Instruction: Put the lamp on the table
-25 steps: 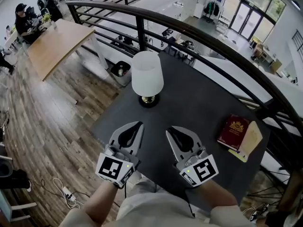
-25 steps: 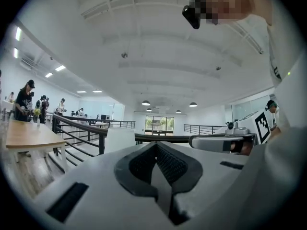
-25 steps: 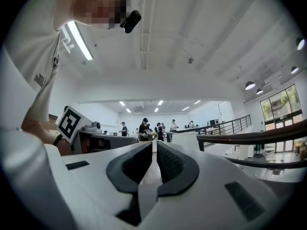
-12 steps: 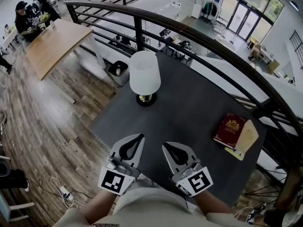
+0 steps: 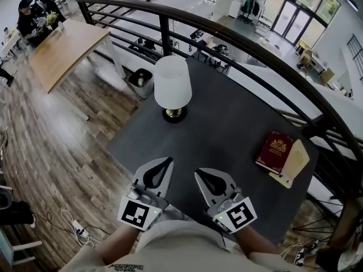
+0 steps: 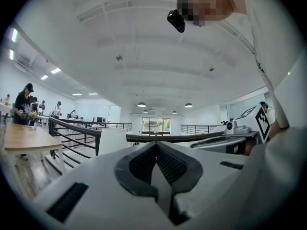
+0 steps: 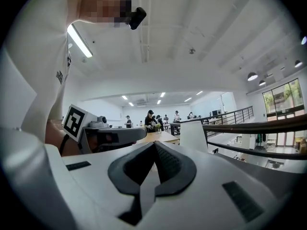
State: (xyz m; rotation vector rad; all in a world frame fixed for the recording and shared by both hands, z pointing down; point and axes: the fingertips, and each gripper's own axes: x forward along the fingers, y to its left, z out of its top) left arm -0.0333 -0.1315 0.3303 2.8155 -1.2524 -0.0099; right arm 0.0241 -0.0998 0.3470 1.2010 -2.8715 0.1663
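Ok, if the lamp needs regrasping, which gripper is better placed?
Left, narrowly. Both are shut and empty at the near edge of the table, but the left gripper points almost straight at the lamp; the right gripper sits farther off to the side.

Matt dark table (image 5: 227, 123), wooden floor (image 5: 57, 140)

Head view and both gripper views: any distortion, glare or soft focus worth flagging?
Head view: sharp, evenly lit; railing bowed by the wide lens; lamp shade bright, not blown out. Left gripper view: heavy fisheye, black corners. Right gripper view: same fisheye; ceiling light strip glares near the top left.
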